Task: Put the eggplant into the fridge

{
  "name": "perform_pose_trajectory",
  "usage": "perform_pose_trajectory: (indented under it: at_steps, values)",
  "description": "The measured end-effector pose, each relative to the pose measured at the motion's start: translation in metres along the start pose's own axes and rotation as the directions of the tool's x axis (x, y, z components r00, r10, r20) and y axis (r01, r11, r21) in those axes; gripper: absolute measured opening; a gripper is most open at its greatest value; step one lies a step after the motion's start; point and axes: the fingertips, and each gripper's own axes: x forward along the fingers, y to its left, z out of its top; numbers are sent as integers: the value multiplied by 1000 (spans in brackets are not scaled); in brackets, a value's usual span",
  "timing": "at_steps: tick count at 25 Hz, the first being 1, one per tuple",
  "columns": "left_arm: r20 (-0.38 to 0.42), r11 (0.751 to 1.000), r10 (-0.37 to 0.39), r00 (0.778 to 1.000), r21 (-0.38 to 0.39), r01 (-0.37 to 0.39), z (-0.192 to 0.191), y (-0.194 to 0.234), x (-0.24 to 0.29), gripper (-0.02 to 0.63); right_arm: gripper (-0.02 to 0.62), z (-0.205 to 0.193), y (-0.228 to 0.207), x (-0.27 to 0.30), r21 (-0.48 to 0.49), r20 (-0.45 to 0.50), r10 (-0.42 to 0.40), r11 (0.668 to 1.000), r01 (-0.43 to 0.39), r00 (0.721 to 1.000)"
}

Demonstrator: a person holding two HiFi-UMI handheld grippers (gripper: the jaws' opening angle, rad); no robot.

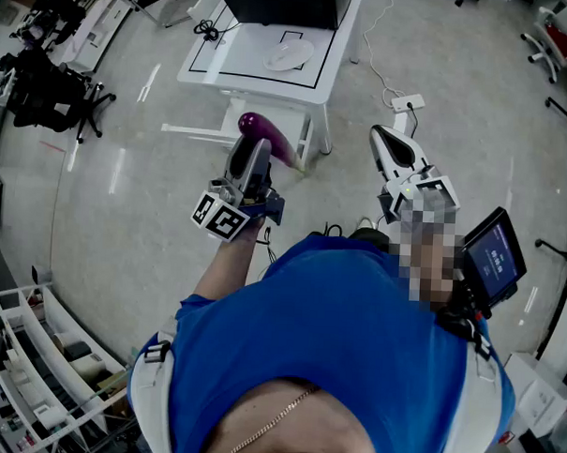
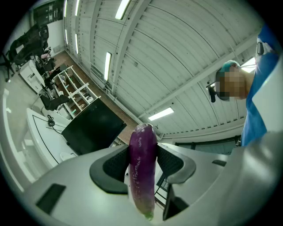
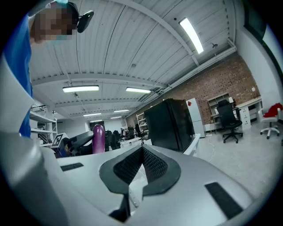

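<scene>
Eggplant (image 1: pixel 267 136), one only, is clamped in the left tool (image 2: pixel 143 159); the right tool (image 3: pixel 142 154) is clenched shut; one black fridge (image 3: pixel 170 123) stands on one white surface (image 1: pixel 234 67), brick-walled workroom

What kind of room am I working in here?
Probably a lab or workshop, not a home kitchen: a white table marked with black outlines, an open shelving rack, and an office chair by a brick wall.
</scene>
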Motion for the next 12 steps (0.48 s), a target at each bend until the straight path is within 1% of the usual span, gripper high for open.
perform_pose_trajectory:
  at_steps: [3,12]
  values:
    - [4,1000,-2,1000,0,2,-1,-1,0,209,2,-6,-5,-3,0,13,-3,1000,3,1000]
    - [-6,1000,-15,1000,-10,15,-3,2,3,209,2,-2,-3,-4,-13,36,-7,1000,7,999]
